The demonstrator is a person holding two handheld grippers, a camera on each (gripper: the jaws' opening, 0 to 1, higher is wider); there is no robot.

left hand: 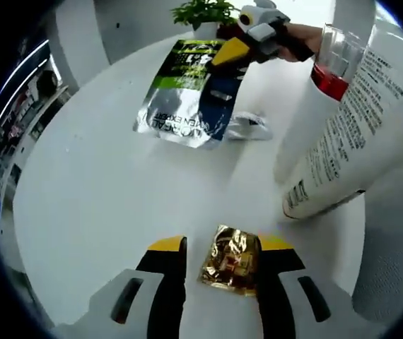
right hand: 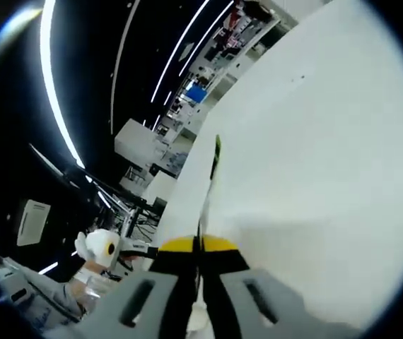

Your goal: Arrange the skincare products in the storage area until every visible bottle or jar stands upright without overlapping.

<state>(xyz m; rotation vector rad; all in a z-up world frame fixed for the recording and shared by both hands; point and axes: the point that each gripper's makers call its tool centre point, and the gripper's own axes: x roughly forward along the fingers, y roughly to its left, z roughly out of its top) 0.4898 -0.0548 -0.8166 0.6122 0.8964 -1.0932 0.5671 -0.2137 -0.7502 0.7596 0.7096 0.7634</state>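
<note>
Bright, even overhead light washed the white counter [left hand: 102, 191] nearly to glare, with only soft shadows beneath the things on it. Long ceiling light strips [right hand: 56, 106] flared and bent in the right gripper view. Fisheye curvature smeared both views' edges, and the gold foil sachet [left hand: 232, 260] glinted

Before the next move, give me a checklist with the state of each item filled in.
1. Right gripper shut on the green pouch, held edge-on: ok.
2. Left gripper straddles the gold sachet, jaws apart: ok.
3. White bottle upright: not ok, it shows tilted.
4. Bottle's red cap closed: cannot tell.
5. Pouch clear of the bottle: ok.
6. White table bare between pouch and sachet: ok.
</note>
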